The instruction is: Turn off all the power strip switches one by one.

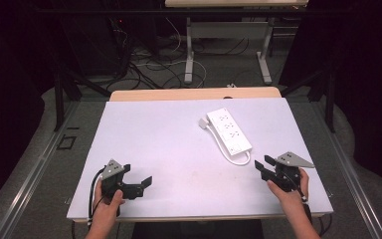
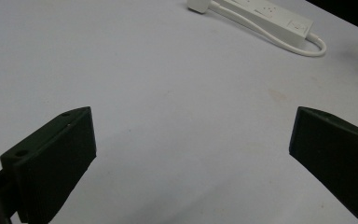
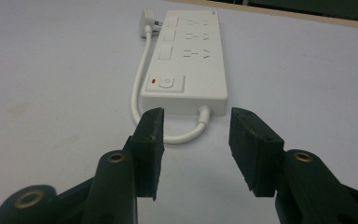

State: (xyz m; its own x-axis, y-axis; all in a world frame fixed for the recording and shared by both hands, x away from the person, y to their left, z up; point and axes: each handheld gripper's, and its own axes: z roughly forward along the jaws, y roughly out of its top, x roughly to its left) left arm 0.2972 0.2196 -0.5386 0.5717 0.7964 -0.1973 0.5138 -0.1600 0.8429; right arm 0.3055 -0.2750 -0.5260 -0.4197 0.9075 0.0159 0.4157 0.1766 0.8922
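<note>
A white power strip [image 1: 229,132] lies slantwise on the right half of the white table top [image 1: 154,149]. Its short cord [image 1: 238,160] loops round its near end and runs along its side to the plug [image 1: 203,123] at the far end. My right gripper [image 1: 262,164] is open just short of the near end, and the strip [image 3: 186,60] with its switch and cord [image 3: 137,98] lies straight ahead of the right gripper [image 3: 196,126]. My left gripper [image 1: 142,185] rests near the front left, open and empty. From the left gripper [image 2: 191,140], the strip [image 2: 279,18] shows far off.
A wooden table edge [image 1: 194,93] shows past the white top. Behind it stand another table's legs [image 1: 189,55] and loose cables on the floor [image 1: 149,69]. Dark curtains close both sides. A hand [image 1: 107,201] holds each gripper at the front edge.
</note>
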